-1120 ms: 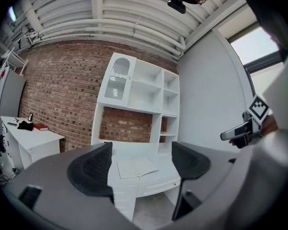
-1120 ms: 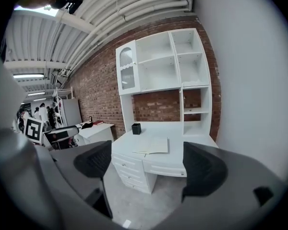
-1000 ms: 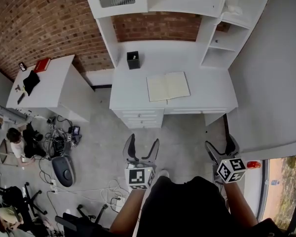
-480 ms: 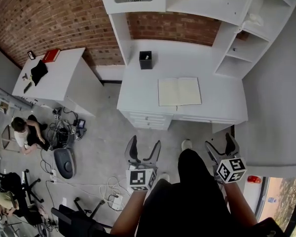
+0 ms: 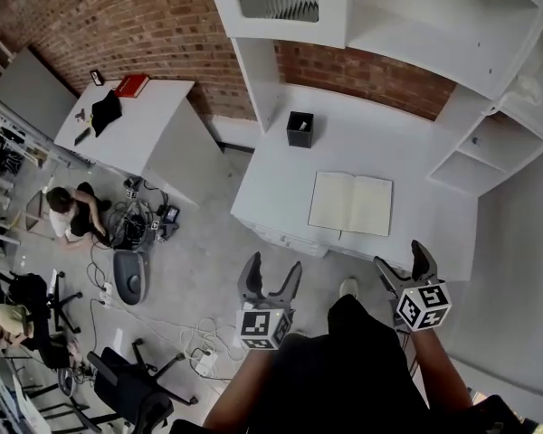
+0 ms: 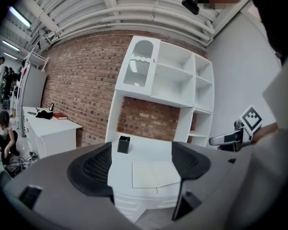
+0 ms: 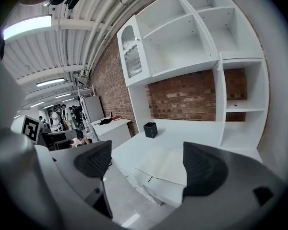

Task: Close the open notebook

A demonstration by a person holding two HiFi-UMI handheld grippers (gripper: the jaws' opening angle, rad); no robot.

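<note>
An open notebook (image 5: 350, 203) with blank cream pages lies flat near the front edge of the white desk (image 5: 407, 156). It also shows in the left gripper view, notebook (image 6: 153, 173), and in the right gripper view, notebook (image 7: 164, 165). My left gripper (image 5: 270, 278) hangs open over the floor, short of the desk's front, with nothing between its jaws. Off to the right, my right gripper (image 5: 405, 265) is open too and empty, just short of the desk's front edge. Both are well short of the notebook.
A black pen holder (image 5: 300, 128) stands at the desk's back left. White shelving (image 5: 489, 134) rises behind and to the right. A second white table (image 5: 136, 125) with a red book stands left. A person (image 5: 71, 213) crouches among cables on the floor; office chairs sit lower left.
The view has moved forward toward the desk: the notebook now sits lower and closer. Both grippers stay open and held low in front of the person.
</note>
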